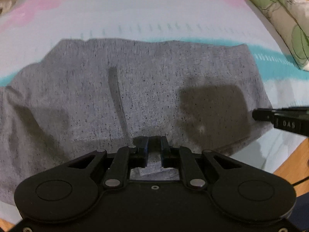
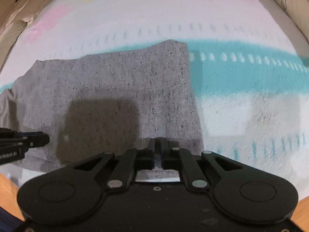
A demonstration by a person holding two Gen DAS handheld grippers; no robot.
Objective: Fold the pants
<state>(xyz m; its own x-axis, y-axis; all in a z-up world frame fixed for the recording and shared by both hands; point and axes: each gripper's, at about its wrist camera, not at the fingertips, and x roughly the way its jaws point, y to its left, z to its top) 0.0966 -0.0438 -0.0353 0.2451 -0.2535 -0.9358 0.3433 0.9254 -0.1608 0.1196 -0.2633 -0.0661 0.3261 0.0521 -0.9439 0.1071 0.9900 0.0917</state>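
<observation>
On pastel blanket (image 1: 146,15): grey pants (image 1: 135,89); wood floor (image 1: 293,166) | floral cushion (image 1: 280,9)

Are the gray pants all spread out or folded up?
Partly folded, it seems: the gray pants form a compact block with a straight right edge on the blanket. No separate legs show, but the left end runs out of view.

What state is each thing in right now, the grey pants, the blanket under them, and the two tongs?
grey pants: lying on the blanket, near edge pinched by both tongs.
blanket: spread out under the pants.
left tongs: shut on the pants' near edge.
right tongs: shut on the pants near their right corner.
leaf-print pillow: lying off to the far right of the blanket.
</observation>
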